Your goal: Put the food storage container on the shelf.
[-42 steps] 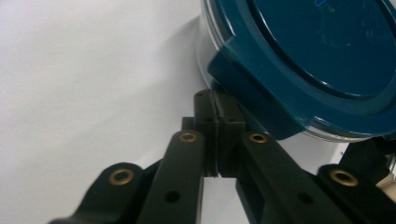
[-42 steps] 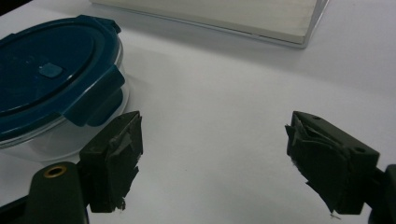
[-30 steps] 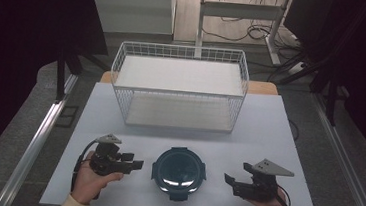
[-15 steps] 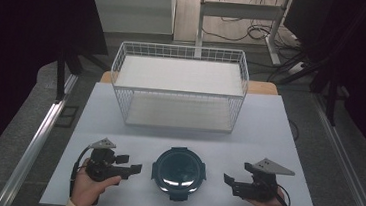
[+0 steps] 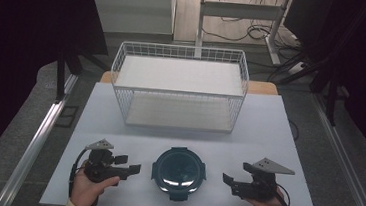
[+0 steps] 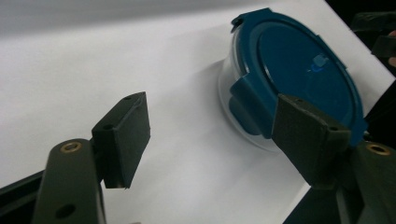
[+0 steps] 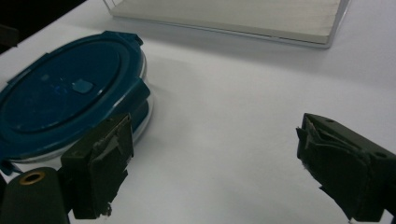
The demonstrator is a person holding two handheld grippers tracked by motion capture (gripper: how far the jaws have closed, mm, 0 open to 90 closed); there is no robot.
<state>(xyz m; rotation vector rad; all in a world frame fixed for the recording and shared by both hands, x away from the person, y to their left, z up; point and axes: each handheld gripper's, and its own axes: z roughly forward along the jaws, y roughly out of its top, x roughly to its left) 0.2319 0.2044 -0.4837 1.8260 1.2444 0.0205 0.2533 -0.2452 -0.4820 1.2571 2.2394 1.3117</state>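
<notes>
A round clear container with a dark blue clip-on lid (image 5: 179,171) sits closed on the white table (image 5: 268,135), near the front edge. To its left my left gripper (image 5: 128,163) is open and points at the container, a short gap away. In the left gripper view the container (image 6: 299,70) lies ahead to the right, and the left gripper (image 6: 215,140) holds nothing. On the container's right, my right gripper (image 5: 229,183) is also open and faces it. The right gripper (image 7: 219,172) is empty, with the container (image 7: 70,93) ahead to the left.
A white wire basket (image 5: 119,62) with a pale flat floor stands at the back of the table, its front wall well beyond the container. The basket's base (image 7: 229,14) shows far off in the right gripper view. Dark floor and cables surround the table.
My left gripper has slipped slightly toward the table's front edge. The right gripper and the container have hardly moved.
</notes>
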